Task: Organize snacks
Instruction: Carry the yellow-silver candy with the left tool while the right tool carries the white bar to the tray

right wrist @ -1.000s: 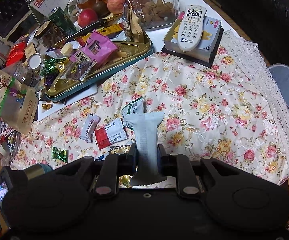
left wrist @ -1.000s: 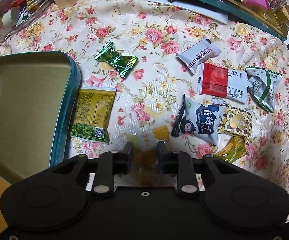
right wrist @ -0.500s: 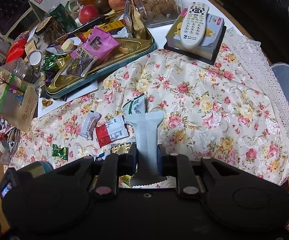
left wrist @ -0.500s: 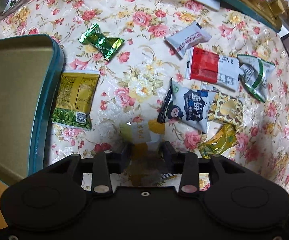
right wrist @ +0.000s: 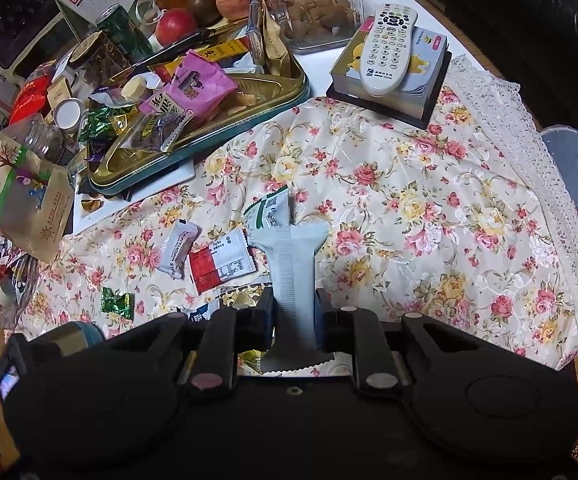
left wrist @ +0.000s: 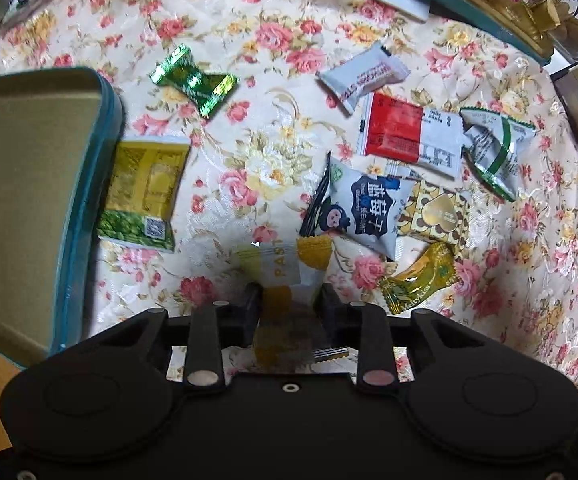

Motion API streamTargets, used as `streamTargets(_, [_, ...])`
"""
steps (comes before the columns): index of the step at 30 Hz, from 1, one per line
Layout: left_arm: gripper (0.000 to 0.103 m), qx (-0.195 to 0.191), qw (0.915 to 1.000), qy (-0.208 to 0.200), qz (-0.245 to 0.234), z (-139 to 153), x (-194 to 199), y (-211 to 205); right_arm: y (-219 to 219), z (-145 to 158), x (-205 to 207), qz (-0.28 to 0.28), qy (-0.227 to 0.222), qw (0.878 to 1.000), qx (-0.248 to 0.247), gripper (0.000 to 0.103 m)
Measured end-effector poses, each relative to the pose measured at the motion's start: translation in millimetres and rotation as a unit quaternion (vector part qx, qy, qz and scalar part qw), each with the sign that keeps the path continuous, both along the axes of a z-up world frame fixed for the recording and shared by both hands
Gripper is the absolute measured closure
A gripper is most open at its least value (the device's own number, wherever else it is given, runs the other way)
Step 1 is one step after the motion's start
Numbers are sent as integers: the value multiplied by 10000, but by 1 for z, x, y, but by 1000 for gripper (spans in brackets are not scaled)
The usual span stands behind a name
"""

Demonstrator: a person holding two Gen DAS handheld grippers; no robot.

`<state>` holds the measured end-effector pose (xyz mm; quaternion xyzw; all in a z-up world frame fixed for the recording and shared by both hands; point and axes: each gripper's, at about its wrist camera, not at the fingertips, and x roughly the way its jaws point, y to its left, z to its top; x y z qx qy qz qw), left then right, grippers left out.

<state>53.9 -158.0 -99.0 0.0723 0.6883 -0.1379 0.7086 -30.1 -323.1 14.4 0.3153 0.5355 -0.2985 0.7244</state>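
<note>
Several wrapped snacks lie on the floral cloth. My left gripper points straight down over a yellow and clear pastry packet. That packet lies between its jaws, which are closing, and the pads do not visibly press on it. An open teal tin with a bare gold inside sits to the left. My right gripper is shut on a long pale grey packet and holds it above the cloth.
Around the left gripper lie a green candy, a yellow-green packet, a blue and white pouch and a red and white packet. A crowded gold tray, a remote and jars stand at the back.
The left gripper's jaws spread wide around the pastry packet and have come partly back together. The right gripper and its grey packet have not moved.
</note>
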Motion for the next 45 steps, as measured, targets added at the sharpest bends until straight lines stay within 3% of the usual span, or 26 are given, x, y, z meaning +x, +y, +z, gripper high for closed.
streamTargets(8, [64, 115, 9977, -669, -60, 45, 12, 14, 13, -8, 9, 179, 163, 9997, -61, 82])
streamTargets(13, [64, 366, 9937, -1058, 27, 56, 25, 32, 28, -12, 20, 377, 221, 9990, -70, 82])
streamTargets(29, [64, 424, 9924, -884, 743, 66, 67, 112, 105, -35, 63, 1392, 442, 9892, -125, 82])
streamTargets(39, [63, 653, 9808, -1334, 1260, 87, 97, 166, 158, -29, 91, 1873, 181, 9821, 100, 82])
streamTargets(45, [63, 569, 9821, -1215, 1322, 87, 103, 186, 195, -26, 104, 2277, 76, 9735, 179, 82])
